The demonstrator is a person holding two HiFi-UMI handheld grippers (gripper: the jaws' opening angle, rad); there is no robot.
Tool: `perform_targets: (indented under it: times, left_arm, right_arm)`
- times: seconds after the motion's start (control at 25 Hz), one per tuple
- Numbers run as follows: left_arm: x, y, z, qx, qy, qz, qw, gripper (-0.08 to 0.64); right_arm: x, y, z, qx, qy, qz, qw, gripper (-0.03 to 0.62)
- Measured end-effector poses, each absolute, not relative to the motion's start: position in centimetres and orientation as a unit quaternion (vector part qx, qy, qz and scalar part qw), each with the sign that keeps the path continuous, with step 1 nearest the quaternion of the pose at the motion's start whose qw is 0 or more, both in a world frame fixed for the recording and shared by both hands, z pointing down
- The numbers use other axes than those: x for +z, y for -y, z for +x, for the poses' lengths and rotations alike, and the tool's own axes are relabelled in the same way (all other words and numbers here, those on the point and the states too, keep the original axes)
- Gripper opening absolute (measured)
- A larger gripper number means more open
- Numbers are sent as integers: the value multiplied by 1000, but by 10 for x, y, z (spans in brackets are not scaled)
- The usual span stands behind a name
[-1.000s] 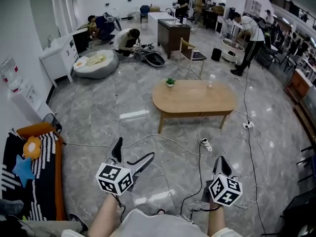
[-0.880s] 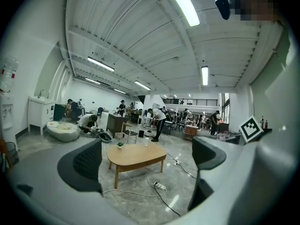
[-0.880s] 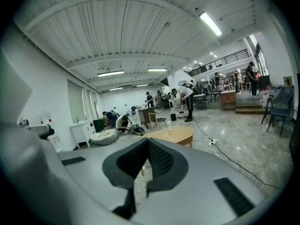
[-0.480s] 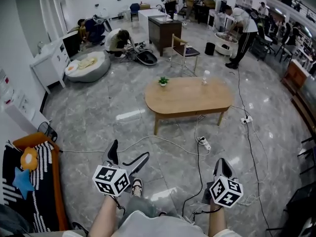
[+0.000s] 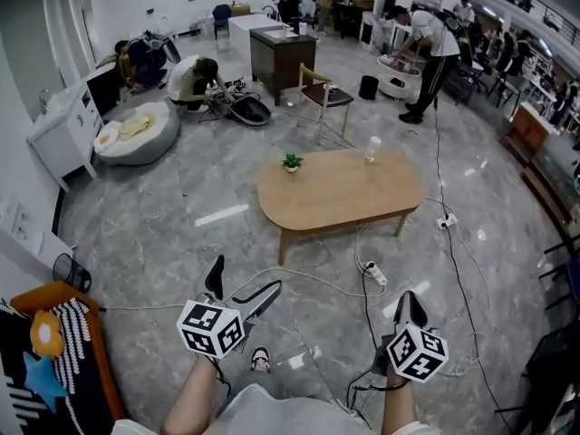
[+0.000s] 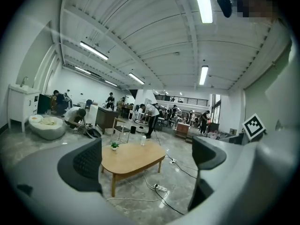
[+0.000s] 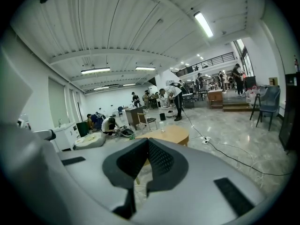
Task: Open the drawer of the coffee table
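Well short of the coffee table [image 5: 340, 188], the left gripper [image 5: 243, 281] has its jaws wide and empty; the right gripper [image 5: 410, 304] has its jaws closed together

Centre frame: coffee table [image 5: 340, 188], light tan wood. Floor [image 5: 163, 216], grey veined marble. Your left gripper [image 5: 245, 275] and right gripper [image 5: 410, 299] carry black-and-white square-marker cubes. Lower left: black-and-white striped fabric [image 5: 77, 361].
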State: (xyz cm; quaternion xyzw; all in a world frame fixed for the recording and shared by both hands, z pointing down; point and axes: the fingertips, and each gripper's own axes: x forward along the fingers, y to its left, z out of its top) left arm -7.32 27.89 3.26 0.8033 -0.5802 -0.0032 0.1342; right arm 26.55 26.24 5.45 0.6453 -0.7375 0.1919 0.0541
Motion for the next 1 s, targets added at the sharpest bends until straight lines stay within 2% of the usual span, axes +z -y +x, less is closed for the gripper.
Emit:
perform_targets:
  times: [0.44, 1.0]
  left_arm:
    - [35, -166, -169, 5, 548, 824, 145, 577]
    - [87, -82, -166, 39, 521, 831, 192, 577]
  right_arm:
    - [58, -194, 182, 204, 705, 678, 42, 0]
    - [100, -144, 195, 244, 660, 706, 75, 0]
